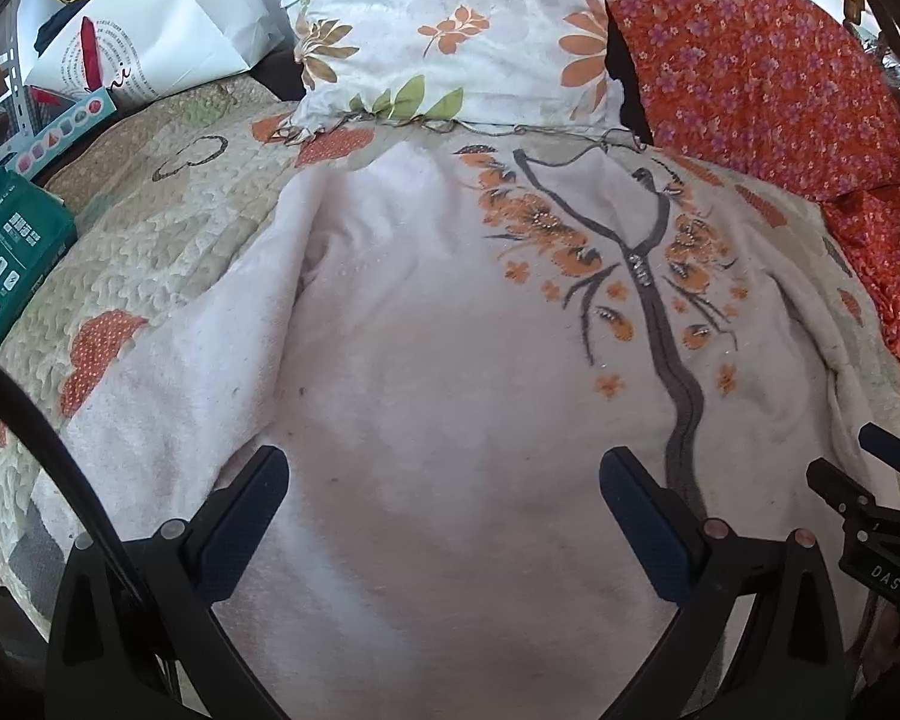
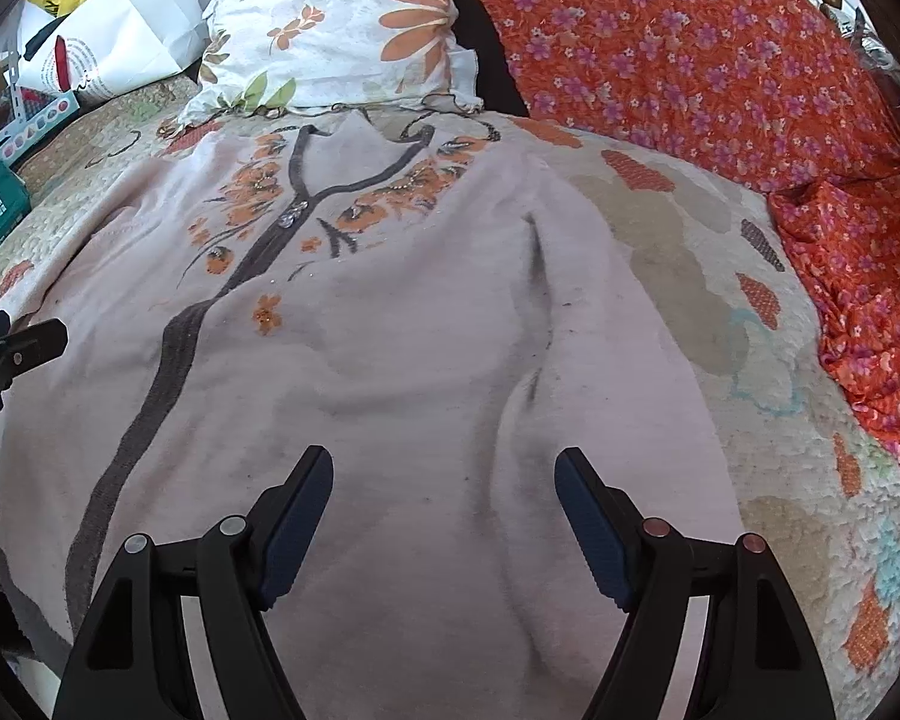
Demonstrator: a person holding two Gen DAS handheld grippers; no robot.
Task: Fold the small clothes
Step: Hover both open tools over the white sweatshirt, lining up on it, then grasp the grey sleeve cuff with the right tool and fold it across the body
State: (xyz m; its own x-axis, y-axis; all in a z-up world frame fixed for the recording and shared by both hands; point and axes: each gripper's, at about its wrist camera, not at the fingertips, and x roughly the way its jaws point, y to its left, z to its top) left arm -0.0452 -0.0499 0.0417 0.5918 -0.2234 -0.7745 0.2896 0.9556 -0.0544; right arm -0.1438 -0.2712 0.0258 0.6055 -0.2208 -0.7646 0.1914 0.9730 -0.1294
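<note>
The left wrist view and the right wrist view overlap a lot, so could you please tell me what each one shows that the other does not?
Only the left wrist view shows the garment's left sleeve lying on the quilt.

Only the right wrist view shows the right sleeve and the wide spread of the orange floral cloth.

Both show the pale cardigan with orange flowers and grey trim, the floral pillow, the white bag and the teal box. The left gripper and the right gripper stand open above the fabric.
</note>
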